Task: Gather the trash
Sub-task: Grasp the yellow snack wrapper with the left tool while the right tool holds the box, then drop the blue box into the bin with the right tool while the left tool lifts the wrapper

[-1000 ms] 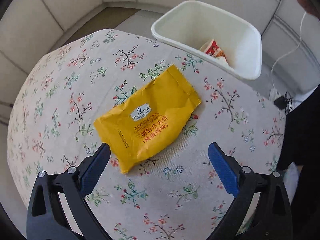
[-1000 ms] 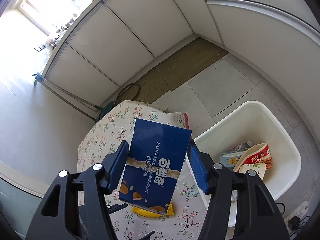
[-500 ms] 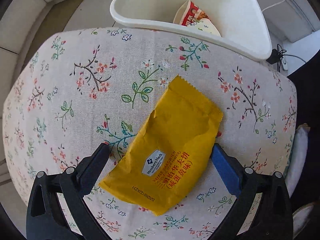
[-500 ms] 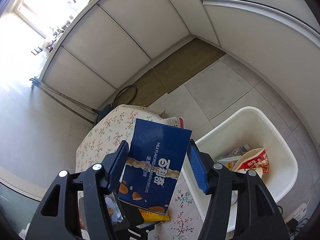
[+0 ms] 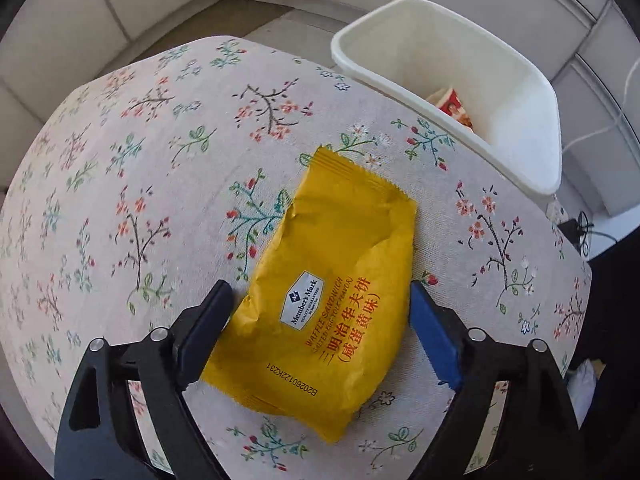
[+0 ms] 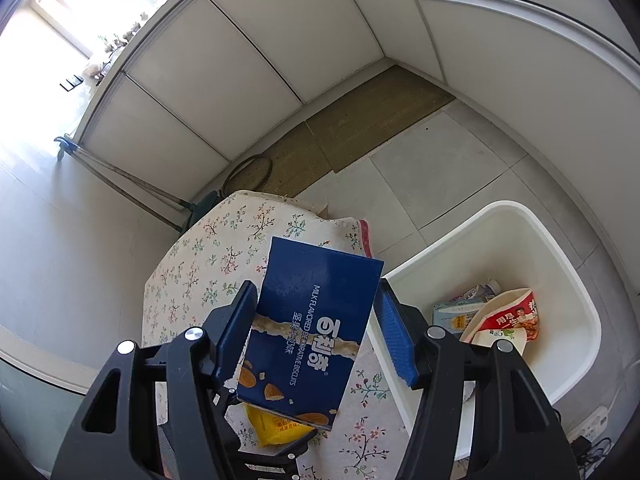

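A yellow snack packet (image 5: 332, 292) lies on the floral tablecloth (image 5: 160, 184). My left gripper (image 5: 320, 312) is open, its blue fingers on either side of the packet's near half, close to its edges. My right gripper (image 6: 316, 320) is shut on a blue biscuit box (image 6: 312, 328) and holds it high above the table, beside the white bin (image 6: 576, 280). The bin (image 5: 532, 152) stands past the table's far right edge. The yellow packet (image 6: 276, 426) peeks out below the box in the right wrist view.
The bin holds a red-and-white cup (image 6: 508, 320) and other wrappers (image 6: 456, 312). White cabinet doors (image 6: 240, 80) surround a tiled floor with a brown mat (image 6: 360, 128). A mop (image 6: 120, 176) leans at the left. A power strip and cables (image 5: 576, 224) lie right of the table.
My left gripper has moved over the yellow packet so its fingers straddle it, and narrowed a little. My right gripper holds the blue box nearly still above the table.
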Action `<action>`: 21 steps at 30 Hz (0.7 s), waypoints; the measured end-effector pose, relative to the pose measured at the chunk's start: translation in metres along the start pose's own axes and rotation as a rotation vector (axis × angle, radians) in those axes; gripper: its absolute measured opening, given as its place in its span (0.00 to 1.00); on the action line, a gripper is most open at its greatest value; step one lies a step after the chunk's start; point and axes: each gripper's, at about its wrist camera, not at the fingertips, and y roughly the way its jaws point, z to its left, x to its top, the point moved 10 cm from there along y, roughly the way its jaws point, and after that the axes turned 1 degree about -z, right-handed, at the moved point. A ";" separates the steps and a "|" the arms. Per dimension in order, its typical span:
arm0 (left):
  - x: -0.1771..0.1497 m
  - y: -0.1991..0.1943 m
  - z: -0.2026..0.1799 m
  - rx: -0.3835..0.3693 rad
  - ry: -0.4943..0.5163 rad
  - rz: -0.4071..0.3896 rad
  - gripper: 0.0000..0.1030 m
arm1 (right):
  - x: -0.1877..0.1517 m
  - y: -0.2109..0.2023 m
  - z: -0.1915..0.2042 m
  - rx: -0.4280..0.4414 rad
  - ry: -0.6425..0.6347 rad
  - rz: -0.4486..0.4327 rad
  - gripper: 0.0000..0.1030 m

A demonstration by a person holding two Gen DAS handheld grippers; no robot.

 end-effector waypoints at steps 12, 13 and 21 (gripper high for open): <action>-0.035 -0.029 0.026 0.066 -0.434 -0.143 0.40 | -0.020 -0.001 0.001 -0.020 -0.053 0.017 0.58; -0.038 -0.032 0.029 0.077 -0.466 -0.150 0.39 | -0.021 -0.003 0.000 -0.019 -0.054 0.017 0.58; -0.062 -0.046 0.031 0.106 -0.580 -0.188 0.36 | -0.024 -0.013 -0.016 -0.028 -0.046 0.005 0.58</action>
